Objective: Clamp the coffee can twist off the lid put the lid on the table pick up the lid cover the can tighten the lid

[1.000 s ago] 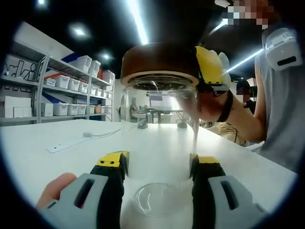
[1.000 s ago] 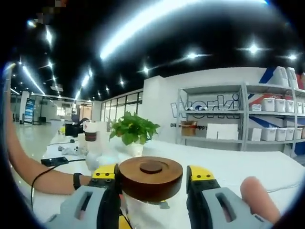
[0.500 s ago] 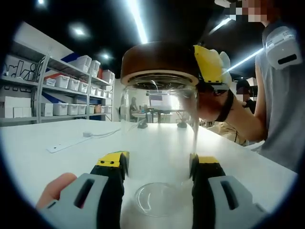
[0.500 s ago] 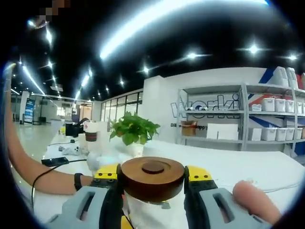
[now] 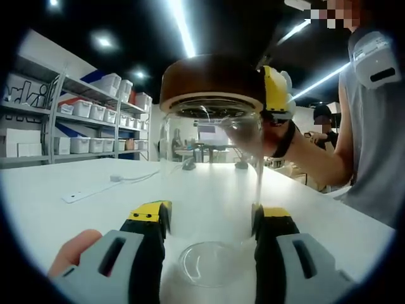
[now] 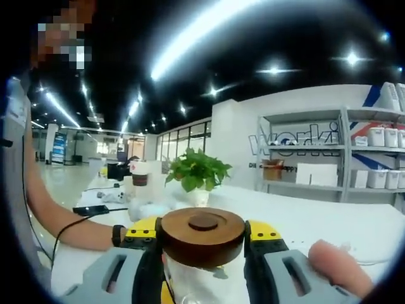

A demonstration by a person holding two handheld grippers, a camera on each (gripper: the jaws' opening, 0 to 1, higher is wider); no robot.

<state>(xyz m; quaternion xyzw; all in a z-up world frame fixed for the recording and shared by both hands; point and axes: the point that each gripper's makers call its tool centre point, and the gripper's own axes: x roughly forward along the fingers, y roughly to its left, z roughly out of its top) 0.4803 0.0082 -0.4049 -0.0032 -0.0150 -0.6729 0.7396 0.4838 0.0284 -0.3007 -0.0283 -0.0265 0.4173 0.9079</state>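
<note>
Your left gripper (image 5: pixel 210 218) clamps the upright glass can (image 5: pixel 212 177) low on the surface (image 5: pixel 76 215) while your right gripper (image 6: pixel 202 244), directly above, closes around the brown lid (image 6: pixel 202 234) on top.

One clear glass can (image 5: pixel 212 177) with one brown wooden lid (image 5: pixel 212 82) on it, and two grippers: the left gripper (image 5: pixel 210 221) and the right gripper (image 6: pixel 203 244). There's one white worktop (image 5: pixel 76 215), one potted plant (image 6: pixel 197 177) and one phone (image 6: pixel 92 209) back there.
</note>
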